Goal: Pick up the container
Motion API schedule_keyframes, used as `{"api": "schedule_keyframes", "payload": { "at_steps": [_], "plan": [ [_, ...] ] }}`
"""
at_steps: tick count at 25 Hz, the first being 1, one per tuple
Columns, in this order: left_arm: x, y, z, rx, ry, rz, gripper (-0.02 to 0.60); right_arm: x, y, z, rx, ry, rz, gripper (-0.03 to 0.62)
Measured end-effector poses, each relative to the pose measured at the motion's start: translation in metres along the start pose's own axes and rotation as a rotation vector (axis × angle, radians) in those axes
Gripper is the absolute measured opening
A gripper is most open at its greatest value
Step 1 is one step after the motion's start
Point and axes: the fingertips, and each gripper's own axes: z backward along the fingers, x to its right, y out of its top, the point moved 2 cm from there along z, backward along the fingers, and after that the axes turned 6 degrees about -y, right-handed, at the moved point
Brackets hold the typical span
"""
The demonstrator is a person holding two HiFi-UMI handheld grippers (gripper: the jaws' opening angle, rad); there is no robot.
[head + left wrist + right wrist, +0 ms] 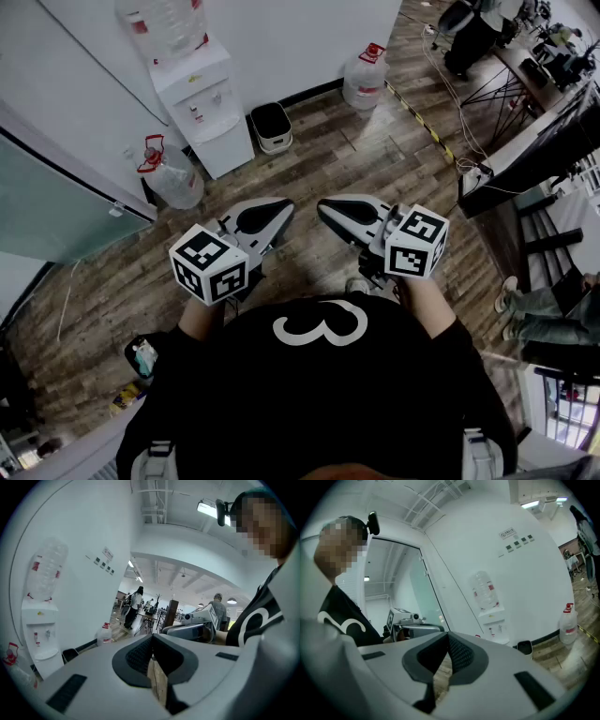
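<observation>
Dark bin [271, 127] stands beyond left gripper [284, 206], right gripper [324, 207]

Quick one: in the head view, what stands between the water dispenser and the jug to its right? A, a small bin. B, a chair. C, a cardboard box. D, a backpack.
A: a small dark-topped bin stands between the dispenser and the jug.

My left gripper [281, 205] and right gripper [323, 208] are pale grey, each with a black-and-white square-patterned cube. Brown wood-plank floor [375, 159], white water dispenser [211, 108], clear red-capped bottle [364, 80].
</observation>
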Motion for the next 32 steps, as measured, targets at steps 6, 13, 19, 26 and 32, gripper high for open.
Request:
{"api": "schedule_keyframes", "payload": {
  "at_steps": [6, 13, 19, 26, 32],
  "plan": [
    [-0.009, -0.007, -0.013, -0.013, -0.019, 0.008, 0.017, 0.014, -0.002, -0.001, 0.008, -0.018, -0.009, 0.026],
    [-0.022, -0.005, -0.027, -0.026, -0.015, 0.020, 0.017, 0.035, 0.001, -0.005, 0.017, -0.011, -0.038, 0.026],
    [-0.038, -0.001, -0.050, -0.038, -0.006, 0.028, 0.017, 0.059, 0.004, -0.009, 0.008, 0.021, -0.044, 0.026],
    [-0.074, 0.003, -0.095, -0.072, 0.016, 0.054, 0.017, 0.119, 0.014, -0.017, -0.003, 0.047, -0.080, 0.028],
    [-0.124, 0.013, -0.152, -0.092, 0.052, 0.108, 0.017, 0.193, 0.028, -0.029, -0.035, 0.069, -0.116, 0.028]
  ]
}}
